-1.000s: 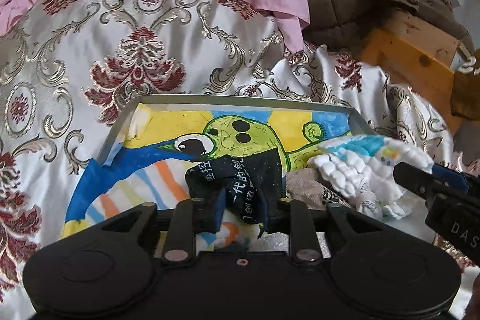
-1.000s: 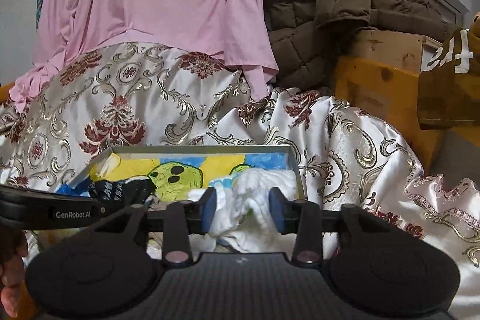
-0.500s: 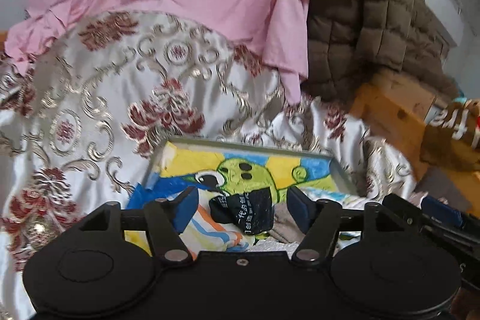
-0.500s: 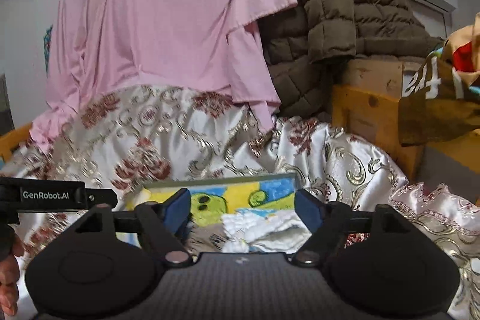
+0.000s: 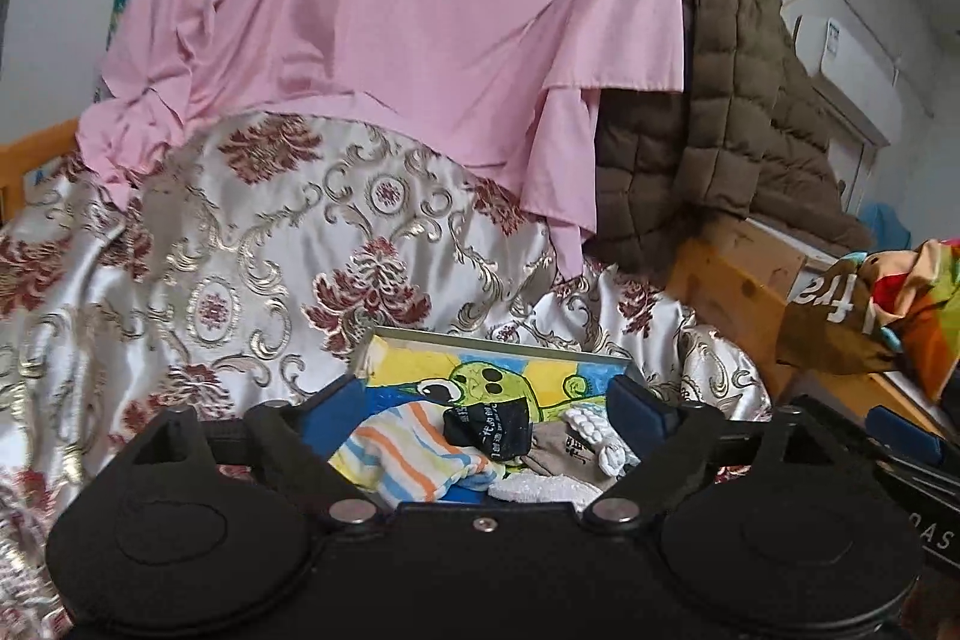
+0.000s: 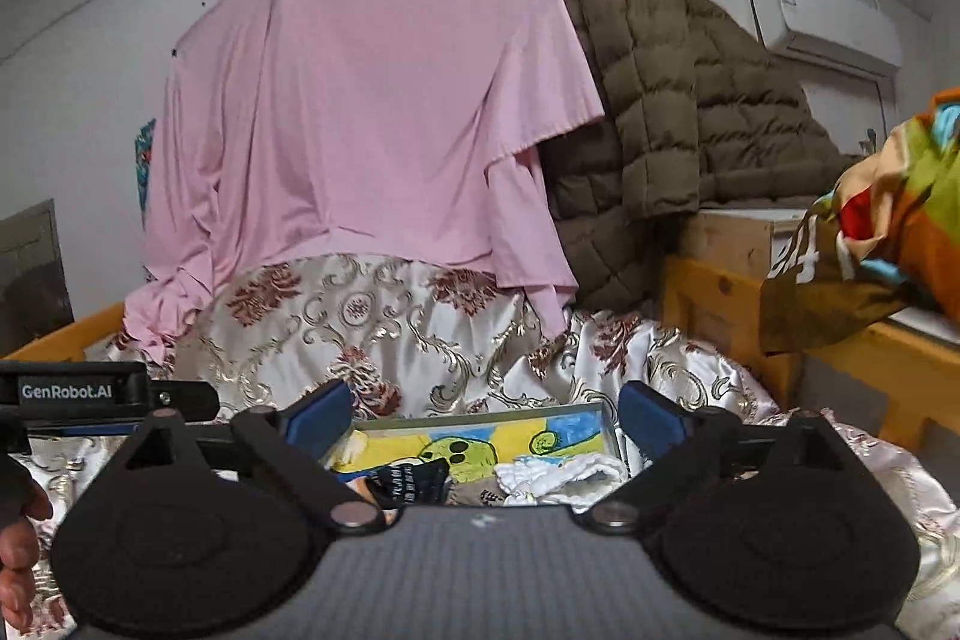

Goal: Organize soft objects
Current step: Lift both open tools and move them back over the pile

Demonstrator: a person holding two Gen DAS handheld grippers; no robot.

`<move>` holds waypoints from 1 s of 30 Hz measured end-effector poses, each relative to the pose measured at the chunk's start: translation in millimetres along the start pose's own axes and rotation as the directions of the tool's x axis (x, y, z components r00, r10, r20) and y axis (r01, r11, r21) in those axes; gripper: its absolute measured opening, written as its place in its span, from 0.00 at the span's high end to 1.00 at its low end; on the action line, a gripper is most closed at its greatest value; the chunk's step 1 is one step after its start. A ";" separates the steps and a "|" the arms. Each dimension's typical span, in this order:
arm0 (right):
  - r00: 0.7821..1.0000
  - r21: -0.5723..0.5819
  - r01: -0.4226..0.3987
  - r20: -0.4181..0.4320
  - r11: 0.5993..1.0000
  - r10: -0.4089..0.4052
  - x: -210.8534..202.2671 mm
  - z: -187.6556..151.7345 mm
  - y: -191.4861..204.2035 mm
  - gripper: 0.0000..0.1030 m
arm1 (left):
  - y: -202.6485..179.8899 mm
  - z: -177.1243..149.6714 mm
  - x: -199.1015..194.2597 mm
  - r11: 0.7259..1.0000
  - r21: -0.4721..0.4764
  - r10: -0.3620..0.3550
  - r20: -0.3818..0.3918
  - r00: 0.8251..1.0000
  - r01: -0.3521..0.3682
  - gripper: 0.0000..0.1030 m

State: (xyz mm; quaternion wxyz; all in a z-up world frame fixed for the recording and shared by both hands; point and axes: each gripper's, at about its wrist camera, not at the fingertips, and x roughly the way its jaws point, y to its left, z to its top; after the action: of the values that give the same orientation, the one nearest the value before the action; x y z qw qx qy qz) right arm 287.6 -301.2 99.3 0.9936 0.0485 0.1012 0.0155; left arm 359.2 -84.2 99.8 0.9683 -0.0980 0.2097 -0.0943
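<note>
A shallow tray (image 5: pixel 492 340) with a green cartoon print lies on the patterned bedspread. In it lie a black sock with white lettering (image 5: pixel 489 430), a striped sock (image 5: pixel 408 460), a grey sock (image 5: pixel 558 451) and a white knitted sock (image 5: pixel 591 430). My left gripper (image 5: pixel 486 412) is open and empty, held back above the tray's near side. My right gripper (image 6: pixel 486 415) is open and empty too, also pulled back from the tray (image 6: pixel 480 413); the black sock (image 6: pixel 408 478) and the white sock (image 6: pixel 558 475) show between its fingers.
A silver and red floral bedspread (image 5: pixel 240 250) covers the bed. A pink sheet (image 5: pixel 390 10) hangs behind it, with a brown quilted jacket (image 5: pixel 720 130) over a wooden frame (image 5: pixel 732 292) at right. A colourful bag (image 6: pixel 870 232) sits at far right.
Both grippers opened, let go of the black sock and the white sock in the tray, and drew back and up from it.
</note>
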 end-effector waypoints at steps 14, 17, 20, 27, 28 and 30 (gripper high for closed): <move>0.998 -0.042 -0.031 0.060 0.999 0.034 -94.4 -16.3 30.3 0.00 | 12.0 -43.9 -103.3 1.000 0.015 0.006 0.060 0.998 -0.006 0.07; 0.997 -0.047 -0.029 0.074 0.998 0.033 -108.8 -20.4 33.9 0.01 | 16.2 -52.4 -118.3 1.000 0.027 0.007 0.066 0.998 -0.009 0.06; 0.996 -0.044 -0.027 0.083 0.999 0.030 -121.6 -25.7 36.4 0.00 | 19.1 -61.6 -132.6 0.999 0.039 0.012 0.075 0.997 -0.014 0.06; 0.998 -0.067 -0.025 0.060 0.997 0.029 -145.3 -45.3 42.4 0.00 | 25.0 -82.7 -157.5 0.994 0.098 0.034 0.072 0.997 -0.041 0.03; 0.998 -0.074 -0.026 0.053 0.997 0.030 -148.4 -48.6 43.9 0.00 | 26.3 -85.4 -159.9 0.993 0.105 0.037 0.071 0.997 -0.044 0.03; 0.999 -0.084 -0.026 0.041 0.996 0.030 -153.6 -55.3 47.5 0.00 | 29.8 -92.0 -164.6 0.992 0.115 0.046 0.068 0.997 -0.054 0.02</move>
State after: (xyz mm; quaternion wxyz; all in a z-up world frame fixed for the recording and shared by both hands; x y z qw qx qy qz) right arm 125.0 -255.0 80.8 0.9963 0.0089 0.0787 0.0325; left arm 177.1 -32.5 74.7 0.9807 -0.0387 0.1745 -0.0788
